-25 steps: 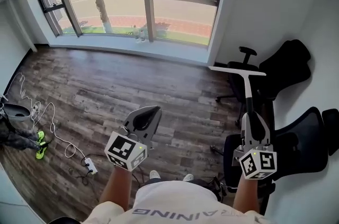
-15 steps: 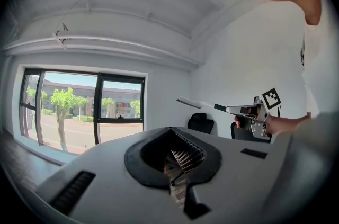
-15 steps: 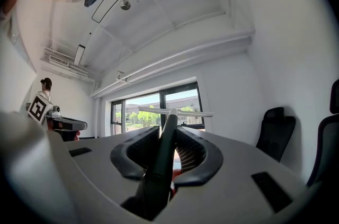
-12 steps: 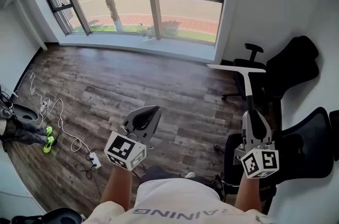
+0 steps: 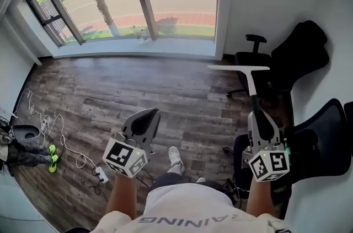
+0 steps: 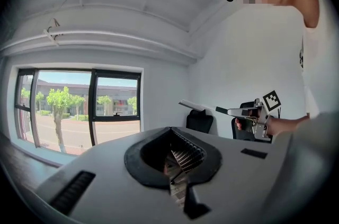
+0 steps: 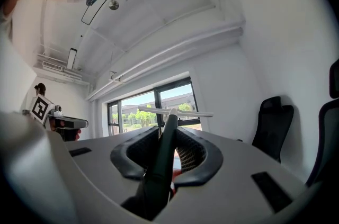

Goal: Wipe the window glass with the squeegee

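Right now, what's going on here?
A person stands indoors with a gripper in each hand. The right gripper is shut on the squeegee, holding its handle with the blade pointing ahead toward the window. The left gripper is shut and empty. The window lies across the wood floor, so the blade is not on the glass.

Light: we see bright daylight through the window (image 5: 138, 0), upper left of head view | Floor (image 5: 110, 88): paler beneath it | Shadows: soft | Distortion: both gripper views fisheye, corners black | Focus: squeegee (image 7: 161, 164) handle soft near lens
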Motion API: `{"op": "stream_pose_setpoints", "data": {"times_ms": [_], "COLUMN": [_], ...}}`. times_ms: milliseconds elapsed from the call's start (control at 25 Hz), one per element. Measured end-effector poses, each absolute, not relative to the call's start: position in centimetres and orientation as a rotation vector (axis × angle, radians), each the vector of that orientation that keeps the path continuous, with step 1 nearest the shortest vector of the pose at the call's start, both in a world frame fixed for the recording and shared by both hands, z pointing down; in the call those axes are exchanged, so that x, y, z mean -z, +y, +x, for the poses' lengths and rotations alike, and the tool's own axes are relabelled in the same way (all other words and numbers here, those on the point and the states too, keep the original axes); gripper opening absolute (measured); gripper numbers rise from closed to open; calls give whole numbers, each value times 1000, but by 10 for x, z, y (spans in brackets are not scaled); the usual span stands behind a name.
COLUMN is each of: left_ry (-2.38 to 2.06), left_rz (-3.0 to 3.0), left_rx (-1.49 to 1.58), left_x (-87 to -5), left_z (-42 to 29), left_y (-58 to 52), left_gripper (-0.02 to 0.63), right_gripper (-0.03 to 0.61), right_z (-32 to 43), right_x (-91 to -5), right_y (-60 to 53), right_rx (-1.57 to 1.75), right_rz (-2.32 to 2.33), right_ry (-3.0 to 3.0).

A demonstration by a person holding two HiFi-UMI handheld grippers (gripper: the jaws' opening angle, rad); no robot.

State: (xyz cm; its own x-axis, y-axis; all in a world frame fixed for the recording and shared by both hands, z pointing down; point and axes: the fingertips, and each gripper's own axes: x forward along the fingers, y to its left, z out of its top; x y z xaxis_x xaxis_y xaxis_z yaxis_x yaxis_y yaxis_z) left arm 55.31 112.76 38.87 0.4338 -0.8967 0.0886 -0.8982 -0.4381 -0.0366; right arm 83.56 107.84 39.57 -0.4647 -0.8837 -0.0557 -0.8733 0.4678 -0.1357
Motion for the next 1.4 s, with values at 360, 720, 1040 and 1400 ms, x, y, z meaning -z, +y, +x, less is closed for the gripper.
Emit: {"op": "stream_pose_setpoints", "data": {"times_ms": [360, 720, 1040, 1400], "left_ry": [-1576, -1632, -1637, -1648], "left_rz": [2673, 2621, 2619, 2621], "left_rx": [-86, -34, -13, -53], "left_x": [-400, -399, -400, -400], "left_z": [505, 373, 318, 312], "left_y": [1020, 939, 891, 804], "left_gripper": [18, 17, 17, 17], "right_gripper": [100, 100, 100, 100], "right_z": [786, 652, 587, 568], "right_x": [-390, -371, -359, -369], "right_y": [983, 884, 827, 736], "right_rx": [78, 8, -8, 20], "right_rz": [-1653, -1612, -1598, -1548], "right_ry": [2601, 2671, 2703, 2711]}}
